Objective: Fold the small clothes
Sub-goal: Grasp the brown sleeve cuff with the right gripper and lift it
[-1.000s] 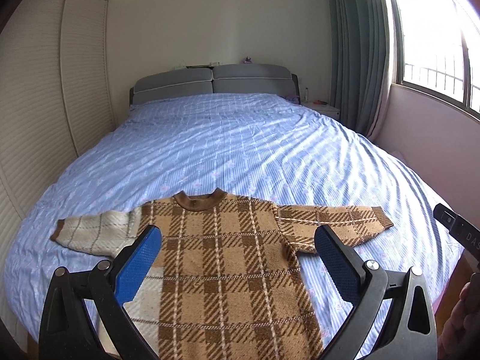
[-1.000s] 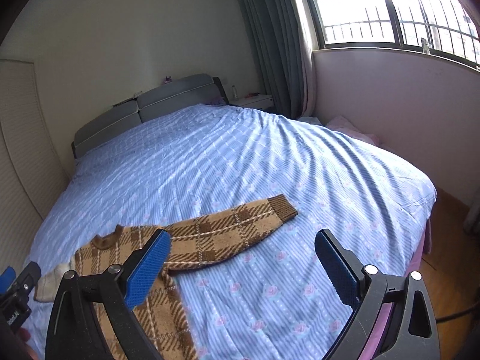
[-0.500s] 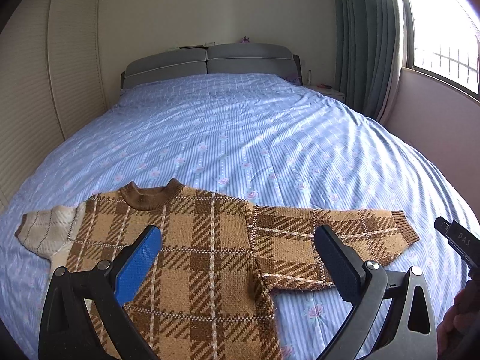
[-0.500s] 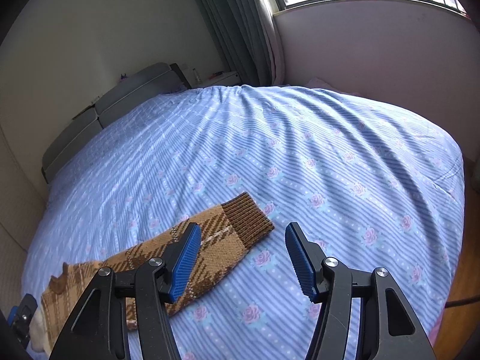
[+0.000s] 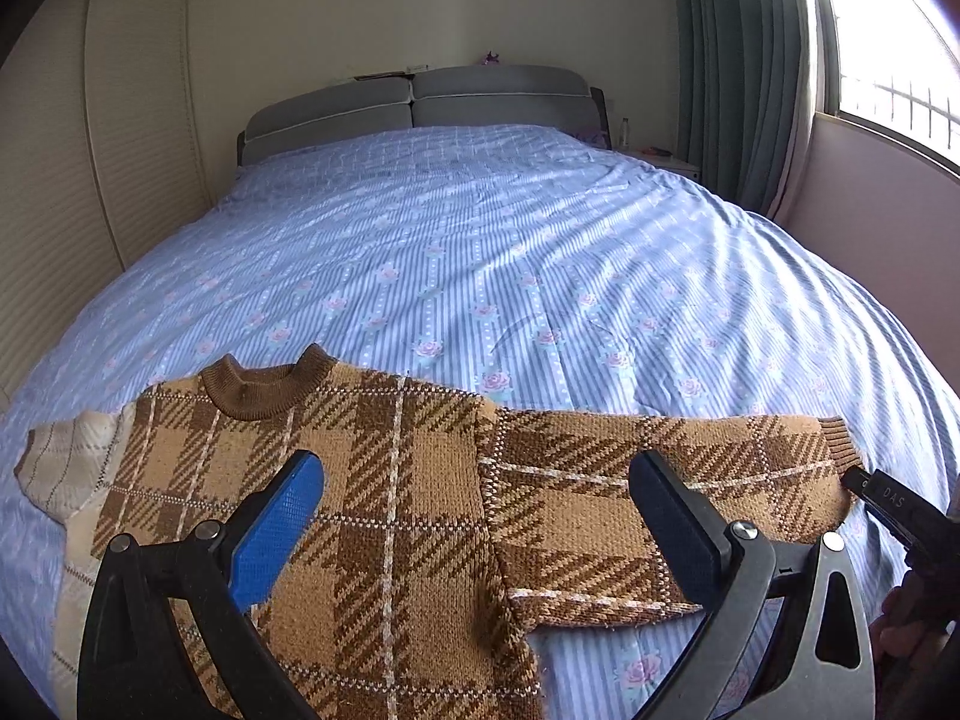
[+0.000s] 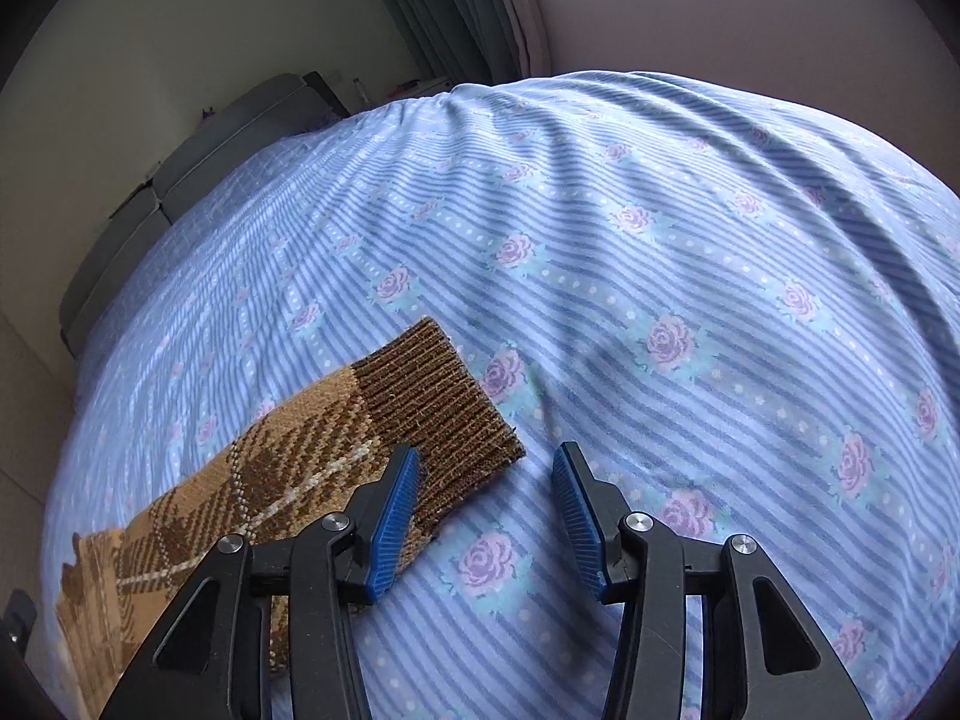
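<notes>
Sweater [image 5: 390, 480] flat; right tool [image 6: 486, 516] low, spread, straddling cuff [image 6: 438, 402].

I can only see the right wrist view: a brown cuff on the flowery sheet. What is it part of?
Observer: A small plaid sweater, lying flat on the bed, collar toward the headboard.
Visitor: Is the other sleeve the same brown?
Observer: No, the other sleeve is cream with thin lines.
Visitor: Is the left gripper holding anything?
Observer: No. The left gripper hangs open above the sweater's chest.
Visitor: And the right gripper?
Observer: Its tip shows just beside the cuff.
</notes>
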